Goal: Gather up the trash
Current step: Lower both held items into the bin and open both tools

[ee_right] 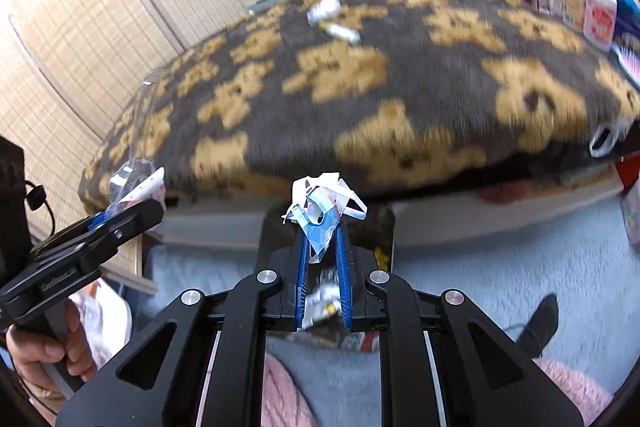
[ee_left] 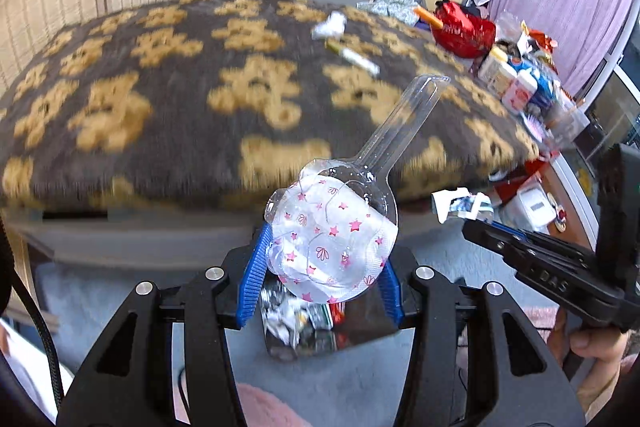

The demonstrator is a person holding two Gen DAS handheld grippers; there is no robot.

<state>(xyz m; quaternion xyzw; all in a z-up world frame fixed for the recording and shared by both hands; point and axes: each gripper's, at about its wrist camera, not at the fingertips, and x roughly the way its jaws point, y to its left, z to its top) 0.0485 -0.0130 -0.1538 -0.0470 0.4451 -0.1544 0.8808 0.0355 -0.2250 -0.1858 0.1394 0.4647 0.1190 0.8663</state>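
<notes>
Left gripper (ee_left: 326, 267) clamped on a clear plastic scoop-shaped package (ee_left: 344, 223) with pink stars and flowers printed on its white insert; blue pads (ee_left: 254, 283) pressing both sides of the round end, transparent handle (ee_left: 404, 119) jutting up and forward beyond the tips. No readable print on the package. Directly beneath the jaws, a clear bag of crumpled wrappers (ee_left: 304, 323), lettering there too blurred to read.

Right gripper (ee_right: 322, 227) pinching a crumpled white and pale-blue scrap (ee_right: 320, 203), jaws nearly pressed together around it, most of the scrap bunched above the tips. Seen from the left wrist, raised letters "DAS" on that gripper's black side.

Ahead of both jaws, the near edge of a bed under a dark teddy-bear blanket (ee_right: 400, 99), a strip of pale carpet (ee_right: 500, 267) between edge and jaws. Far ahead on the blanket, a white crumpled paper (ee_left: 330, 25) and just beside it a small tube-like wrapper (ee_left: 354, 59), both well apart from the jaws, with broad blanket between. Off to the right of the jaws, a red foil bag (ee_left: 464, 29) and a crowded row of bottles (ee_left: 516, 83) along the bed's side, labels unreadable through blur. Left of the jaws, woven blinds (ee_right: 80, 39) close to the bed's edge.
</notes>
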